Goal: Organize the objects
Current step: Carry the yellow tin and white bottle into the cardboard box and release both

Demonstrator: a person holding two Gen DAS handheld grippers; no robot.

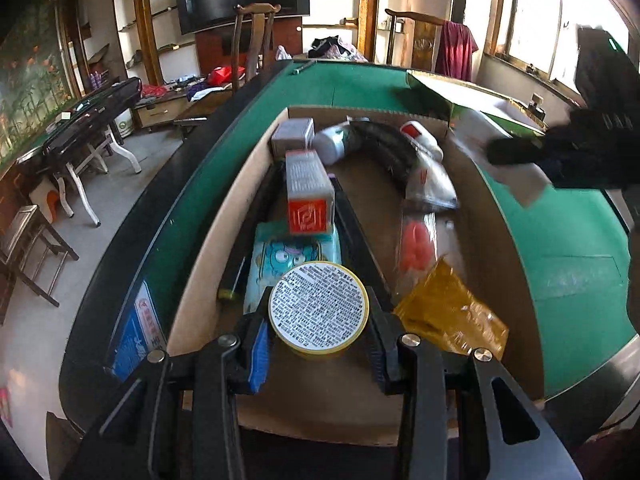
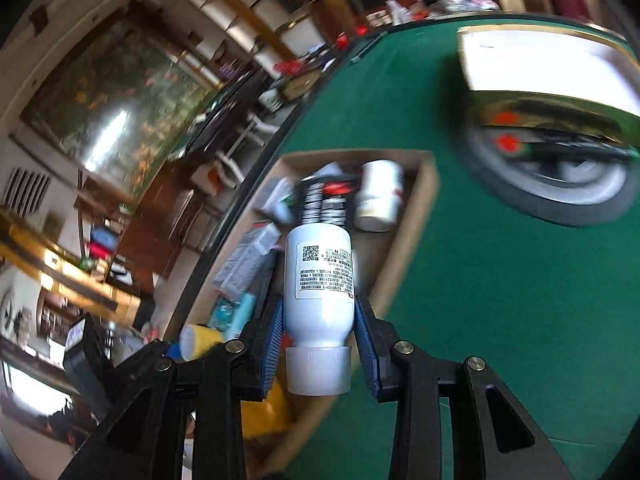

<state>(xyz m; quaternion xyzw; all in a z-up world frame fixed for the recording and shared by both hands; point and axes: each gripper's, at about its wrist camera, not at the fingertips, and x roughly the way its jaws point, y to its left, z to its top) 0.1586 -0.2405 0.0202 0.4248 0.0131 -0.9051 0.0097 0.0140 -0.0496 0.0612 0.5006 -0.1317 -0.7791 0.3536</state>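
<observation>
Left gripper (image 1: pixel 318 356) pinches a yellow-rimmed round tin (image 1: pixel 319 307), printed label facing out, over the near end of the cardboard box (image 1: pixel 224 236). Right gripper (image 2: pixel 319 350) clamps a white bottle (image 2: pixel 319 286) w/ QR label, cap toward camera. Box holds an orange-ended carton (image 1: pixel 309 190), amber packet (image 1: pixel 452 312), cartoon pack (image 1: pixel 290 258) – all on green table (image 1: pixel 560 248).

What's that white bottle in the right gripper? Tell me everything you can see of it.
The white bottle looks like smooth plastic, with a rounded body, a narrower neck and a wide white cap nearest the camera. A printed label with a square code and dense small text covers its side. The right gripper holds it by the shoulder between blue pads, base pointing away, above the edge of the cardboard box. Nothing else touches it.
</observation>
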